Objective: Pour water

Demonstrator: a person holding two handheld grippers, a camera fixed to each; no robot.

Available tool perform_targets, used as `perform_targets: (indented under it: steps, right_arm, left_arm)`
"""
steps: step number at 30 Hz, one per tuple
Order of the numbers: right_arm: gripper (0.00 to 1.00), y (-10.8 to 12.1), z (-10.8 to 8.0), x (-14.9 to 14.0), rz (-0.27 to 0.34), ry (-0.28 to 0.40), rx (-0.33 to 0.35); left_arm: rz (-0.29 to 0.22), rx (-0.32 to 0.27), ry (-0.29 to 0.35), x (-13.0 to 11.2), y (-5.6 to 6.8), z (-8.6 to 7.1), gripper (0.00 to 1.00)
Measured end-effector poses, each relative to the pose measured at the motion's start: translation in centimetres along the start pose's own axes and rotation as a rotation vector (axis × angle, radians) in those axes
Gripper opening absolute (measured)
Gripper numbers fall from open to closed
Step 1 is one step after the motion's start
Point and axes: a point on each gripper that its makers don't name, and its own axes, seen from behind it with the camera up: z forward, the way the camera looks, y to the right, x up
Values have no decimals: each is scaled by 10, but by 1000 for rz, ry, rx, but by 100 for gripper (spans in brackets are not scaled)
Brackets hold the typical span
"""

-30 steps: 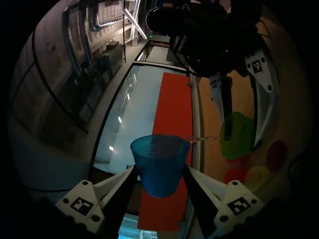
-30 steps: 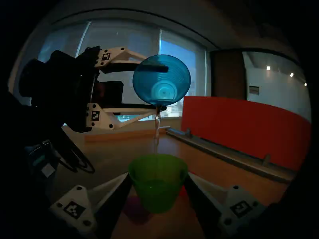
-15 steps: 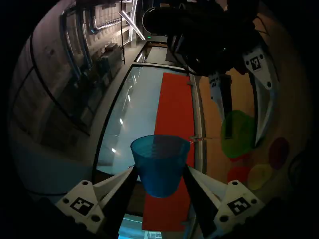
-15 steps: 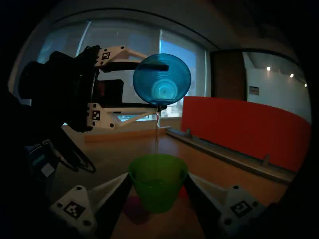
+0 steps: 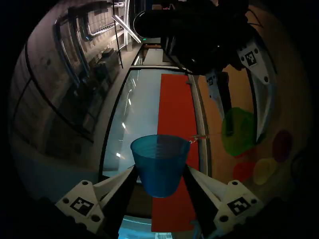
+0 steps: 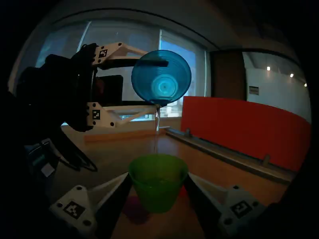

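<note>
Between the fingers of the left gripper [image 5: 160, 170], in the left gripper view, sits the blue cup [image 5: 160, 177], with both fingers pressed on its sides. The view is rolled: the table [image 5: 239, 91] runs up the right edge. So the cup, though mouth-up here, most likely lies on its side with its long axis about level. A thin stream [image 5: 199, 137] leaves its right rim toward the green cup [image 5: 238, 131], which the right gripper [image 5: 243, 137] clasps, one finger on each side. The risk, as I judge it, is that so thin a stream hugs the lip — a slow tip could send it down the outer wall to drip beside the green cup.

From the right gripper view the blue cup [image 6: 161, 81] hangs above and beyond, held top and bottom by the left gripper [image 6: 156, 85]. Its mouth is turned to the camera so that its bottom shows, and its axis points this way with the pouring lip lowest. The stream [image 6: 156, 131] drops from that lip into the green cup [image 6: 158, 185]. That cup is upright, mouth up and axis vertical, pinched by the right gripper [image 6: 158, 178], with some water inside. Whether it rests on the table [image 6: 111, 155] I cannot tell. The fall looks long and the mouth small — a drift of either hand, or a sudden steeper tilt throwing the water farther, would wet the table.
</note>
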Motion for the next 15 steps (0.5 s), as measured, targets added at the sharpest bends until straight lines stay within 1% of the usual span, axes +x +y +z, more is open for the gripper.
perform_targets:
  steps: [8, 15]
  right_arm:
    - [90, 2, -1, 3, -2, 2, -4]
    - [90, 2, -2, 4, -4, 4, -3]
  left_arm:
    - [29, 11, 6, 6, 3, 0, 78]
    - [70, 29, 8, 8, -1, -1, 78]
